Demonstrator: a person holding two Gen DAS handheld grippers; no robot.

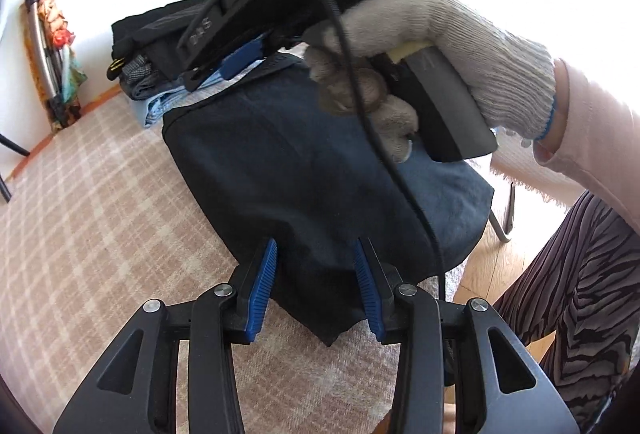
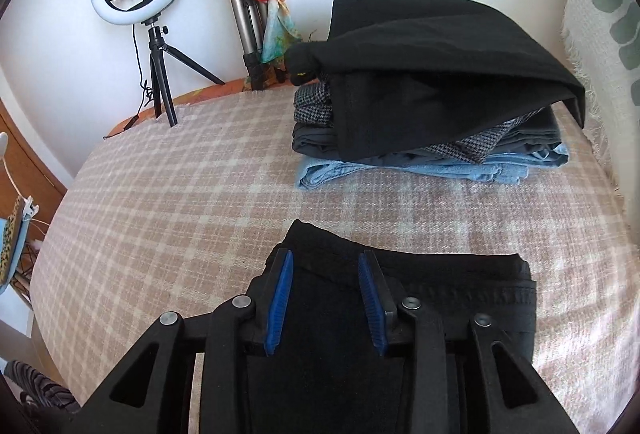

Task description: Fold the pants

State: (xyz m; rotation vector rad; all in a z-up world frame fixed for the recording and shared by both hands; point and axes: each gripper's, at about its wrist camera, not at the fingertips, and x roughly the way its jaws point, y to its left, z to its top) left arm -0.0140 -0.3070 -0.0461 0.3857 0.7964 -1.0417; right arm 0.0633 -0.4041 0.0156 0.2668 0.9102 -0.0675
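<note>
The left black two-finger gripper with blue ribbed pads points steeply down, its fingers standing apart with dark folded pants beneath, pads not pressing the cloth. The right black gripper with blue pads, held in a grey knitted-gloved right hand above the pants, also tilts down, fingers apart over their edge.
</note>
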